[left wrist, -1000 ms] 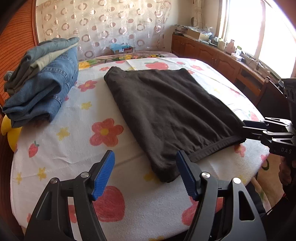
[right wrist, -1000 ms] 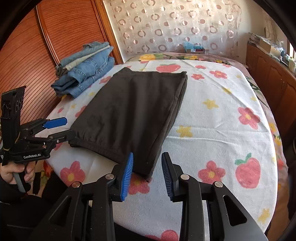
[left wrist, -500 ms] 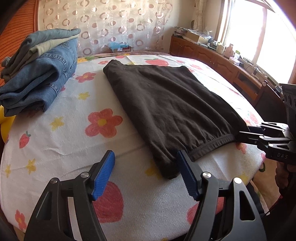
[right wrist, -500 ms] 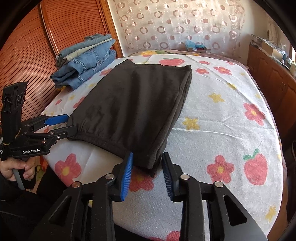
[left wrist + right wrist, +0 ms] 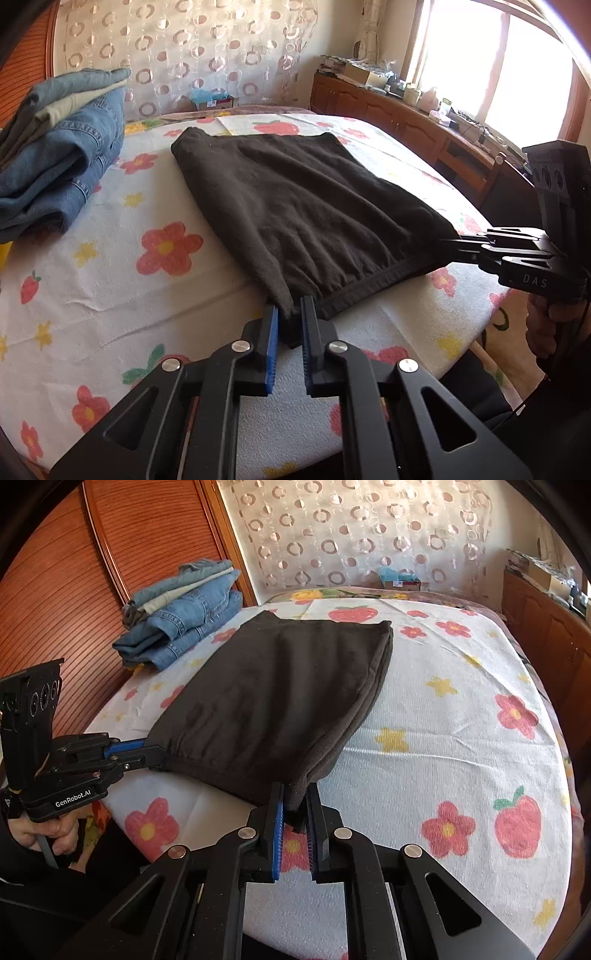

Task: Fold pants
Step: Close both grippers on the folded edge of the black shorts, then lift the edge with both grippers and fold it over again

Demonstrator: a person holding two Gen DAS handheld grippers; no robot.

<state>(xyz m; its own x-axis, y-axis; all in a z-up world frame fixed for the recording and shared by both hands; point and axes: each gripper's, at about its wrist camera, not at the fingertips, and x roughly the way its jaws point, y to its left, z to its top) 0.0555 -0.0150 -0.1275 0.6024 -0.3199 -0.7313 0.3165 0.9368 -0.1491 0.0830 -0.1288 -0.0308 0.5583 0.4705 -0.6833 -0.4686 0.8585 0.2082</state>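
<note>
Dark brown pants [image 5: 295, 206] lie folded flat on the flower-print bed cover [image 5: 110, 288], waistband hem toward me. My left gripper [image 5: 290, 317] is shut on the near left corner of the waistband. My right gripper [image 5: 295, 801] is shut on the near right corner of the pants [image 5: 273, 701]. Each gripper shows in the other's view: the right one [image 5: 454, 247] at the right edge, the left one [image 5: 147, 753] at the left edge, both pinching the hem. The corners are lifted slightly off the cover.
A stack of folded blue jeans [image 5: 55, 162] sits at the far left of the bed, also in the right wrist view [image 5: 181, 613]. A wooden headboard [image 5: 110, 572] is on the left. A wooden cabinet [image 5: 406, 122] with clutter runs along the window side.
Both grippers moved forward onto the waistband corners and closed on them. The left gripper went from wide open to shut; the right gripper closed from half open.
</note>
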